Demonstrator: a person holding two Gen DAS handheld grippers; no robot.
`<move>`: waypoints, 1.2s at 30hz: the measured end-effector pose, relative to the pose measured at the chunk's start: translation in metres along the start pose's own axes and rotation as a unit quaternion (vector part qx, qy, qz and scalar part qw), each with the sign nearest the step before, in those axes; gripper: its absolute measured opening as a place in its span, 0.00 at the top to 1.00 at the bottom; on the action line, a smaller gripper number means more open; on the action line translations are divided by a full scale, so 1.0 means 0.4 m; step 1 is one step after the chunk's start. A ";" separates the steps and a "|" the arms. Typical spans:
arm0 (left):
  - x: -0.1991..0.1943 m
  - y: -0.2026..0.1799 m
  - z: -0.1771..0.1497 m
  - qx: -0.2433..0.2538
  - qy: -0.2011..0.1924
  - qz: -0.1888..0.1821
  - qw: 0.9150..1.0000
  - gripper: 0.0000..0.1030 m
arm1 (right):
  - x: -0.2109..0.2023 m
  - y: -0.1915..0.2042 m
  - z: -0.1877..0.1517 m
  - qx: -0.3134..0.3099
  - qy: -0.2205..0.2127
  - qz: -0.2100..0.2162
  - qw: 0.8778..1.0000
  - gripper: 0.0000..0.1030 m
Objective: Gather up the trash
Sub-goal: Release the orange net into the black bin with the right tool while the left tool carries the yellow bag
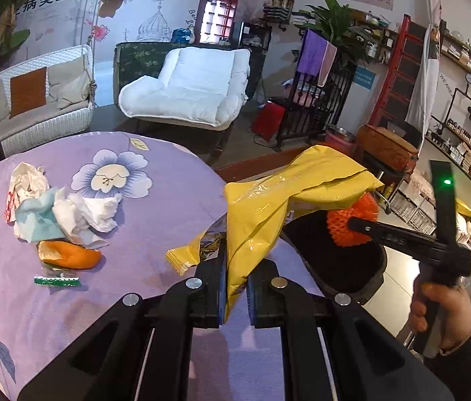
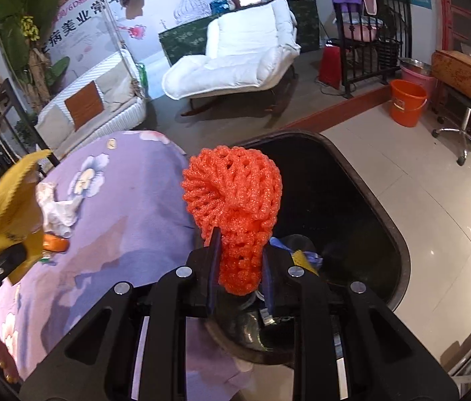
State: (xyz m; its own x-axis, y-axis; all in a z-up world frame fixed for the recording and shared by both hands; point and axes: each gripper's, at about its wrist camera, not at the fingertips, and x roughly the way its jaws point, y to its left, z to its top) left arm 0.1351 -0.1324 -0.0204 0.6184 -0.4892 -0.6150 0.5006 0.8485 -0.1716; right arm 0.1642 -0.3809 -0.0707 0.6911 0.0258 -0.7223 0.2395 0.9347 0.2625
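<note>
In the right wrist view the right gripper (image 2: 238,269) is clamped on the lower end of an orange foam net (image 2: 232,193), low centre of frame, and most of the net stands free above the fingers. It hangs over the near edge of the black bin (image 2: 399,234), whose mouth fills the centre right. To drop it well, carry it further over the dark opening before letting go — the net is light and could catch on the rim or roll back onto the table (image 2: 128,200).

In the left wrist view the left gripper (image 1: 237,287) pinches a yellow wrapper (image 1: 269,207) at bottom centre, its top flopping toward the bin (image 1: 345,264). Tissues (image 1: 68,210), orange peel (image 1: 71,255) and a small green wrapper (image 1: 56,280) lie on the table at centre left — not yet collected.
</note>
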 end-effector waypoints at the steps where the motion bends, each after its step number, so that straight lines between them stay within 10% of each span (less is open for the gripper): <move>1: 0.002 -0.007 0.000 0.000 0.000 -0.003 1.000 0.90 | 0.015 -0.011 0.000 0.002 0.006 -0.005 1.000 0.78; 10: 0.018 -0.043 -0.007 0.008 0.010 -0.010 1.000 0.90 | 0.135 -0.074 0.012 0.018 0.058 -0.057 0.997 0.74; 15: 0.038 -0.059 -0.004 0.001 0.023 -0.024 0.999 0.90 | 0.150 -0.085 0.005 0.023 0.056 -0.084 0.995 0.26; 36: 0.220 -0.185 0.060 -0.003 0.098 -0.093 0.991 0.90 | -0.078 -0.138 -0.094 0.023 -0.047 -0.145 0.988 0.19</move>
State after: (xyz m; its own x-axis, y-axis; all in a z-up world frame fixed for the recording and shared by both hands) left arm 0.1669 -0.2430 -0.0435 0.3860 -0.5891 -0.7100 0.5907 0.7489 -0.3003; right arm 0.1038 -0.4201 -0.0869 0.6494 -0.2753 -0.7089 0.4651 0.8813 0.0837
